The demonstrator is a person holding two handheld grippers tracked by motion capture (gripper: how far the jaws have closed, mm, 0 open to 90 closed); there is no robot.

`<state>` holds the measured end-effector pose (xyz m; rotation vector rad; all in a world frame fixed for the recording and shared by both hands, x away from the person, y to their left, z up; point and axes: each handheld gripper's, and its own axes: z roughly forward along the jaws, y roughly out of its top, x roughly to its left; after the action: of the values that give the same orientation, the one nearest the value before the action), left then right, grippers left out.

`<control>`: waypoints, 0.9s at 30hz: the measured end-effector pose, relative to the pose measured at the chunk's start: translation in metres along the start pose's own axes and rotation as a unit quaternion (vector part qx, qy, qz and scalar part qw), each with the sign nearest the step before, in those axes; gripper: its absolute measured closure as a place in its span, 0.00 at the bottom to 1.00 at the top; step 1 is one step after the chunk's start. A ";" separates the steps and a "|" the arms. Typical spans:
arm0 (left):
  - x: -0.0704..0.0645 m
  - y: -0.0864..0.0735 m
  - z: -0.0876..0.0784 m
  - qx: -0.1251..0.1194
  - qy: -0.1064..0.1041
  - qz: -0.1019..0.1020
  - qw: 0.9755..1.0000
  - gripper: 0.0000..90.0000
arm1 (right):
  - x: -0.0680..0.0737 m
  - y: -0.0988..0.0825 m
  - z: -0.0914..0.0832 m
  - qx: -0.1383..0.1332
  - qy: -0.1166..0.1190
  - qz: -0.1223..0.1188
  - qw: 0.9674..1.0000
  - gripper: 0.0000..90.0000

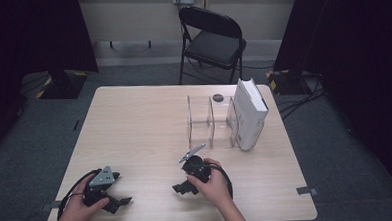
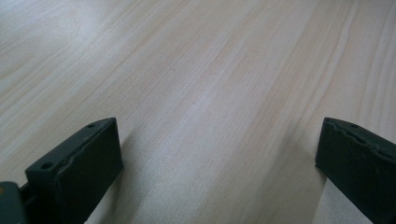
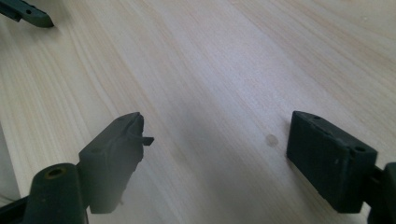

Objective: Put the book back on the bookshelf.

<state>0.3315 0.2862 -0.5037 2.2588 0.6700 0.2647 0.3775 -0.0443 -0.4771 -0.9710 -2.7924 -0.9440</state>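
In the high view my left gripper (image 1: pixel 120 189) rests on the wooden table (image 1: pixel 139 123) near its front left corner, held by a hand. Its own view shows the left gripper (image 2: pixel 219 158) open, jaws wide apart over bare wood. My right gripper (image 1: pixel 180 176) lies near the front middle of the table under the other hand, pointing left. In its own view the right gripper (image 3: pixel 215 149) is open too, with nothing between the jaws. A dark jaw tip of the other gripper (image 3: pixel 28 14) shows at the top left of that view.
A clear acrylic divider rack (image 1: pixel 209 122) stands right of the table's centre. A thick white book (image 1: pixel 249 113) stands upright at its right end. A small dark disc (image 1: pixel 217 97) lies behind the rack. A black folding chair (image 1: pixel 212 39) stands beyond the table.
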 end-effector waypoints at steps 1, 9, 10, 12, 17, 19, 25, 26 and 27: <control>0.000 0.000 0.000 0.000 0.000 0.000 1.000 0.00 | 0.001 0.000 0.001 -0.001 0.000 -0.003 1.000 0.18; 0.000 0.000 0.000 0.000 0.000 0.000 1.000 0.00 | 0.002 -0.002 0.003 -0.018 -0.006 -0.020 1.000 0.17; 0.000 0.000 0.000 0.000 0.000 0.000 1.000 0.00 | 0.002 -0.003 0.003 -0.020 -0.005 -0.020 1.000 0.16; 0.000 0.000 0.000 0.000 0.000 0.000 1.000 0.00 | 0.003 -0.004 0.003 -0.022 -0.008 -0.022 0.999 0.16; 0.000 0.000 0.000 0.000 0.000 0.000 1.000 0.00 | 0.006 -0.007 0.006 -0.041 -0.014 -0.028 0.999 0.16; 0.000 0.000 0.000 0.000 0.000 0.000 1.000 0.00 | 0.008 -0.009 0.007 -0.050 -0.022 -0.037 0.998 0.16; 0.000 0.000 0.000 0.000 0.000 0.000 1.000 0.00 | 0.010 -0.015 0.009 -0.069 -0.031 -0.051 0.996 0.15; 0.000 0.000 0.000 0.000 0.000 0.000 1.000 0.00 | 0.010 -0.015 0.009 -0.069 -0.031 -0.050 0.996 0.15; 0.000 0.000 0.000 0.000 0.000 0.000 1.000 0.00 | 0.010 -0.016 0.009 -0.072 -0.031 -0.049 0.996 0.15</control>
<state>0.3314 0.2862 -0.5037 2.2588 0.6701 0.2653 0.3617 -0.0431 -0.4906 -0.9009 -2.8812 -1.1605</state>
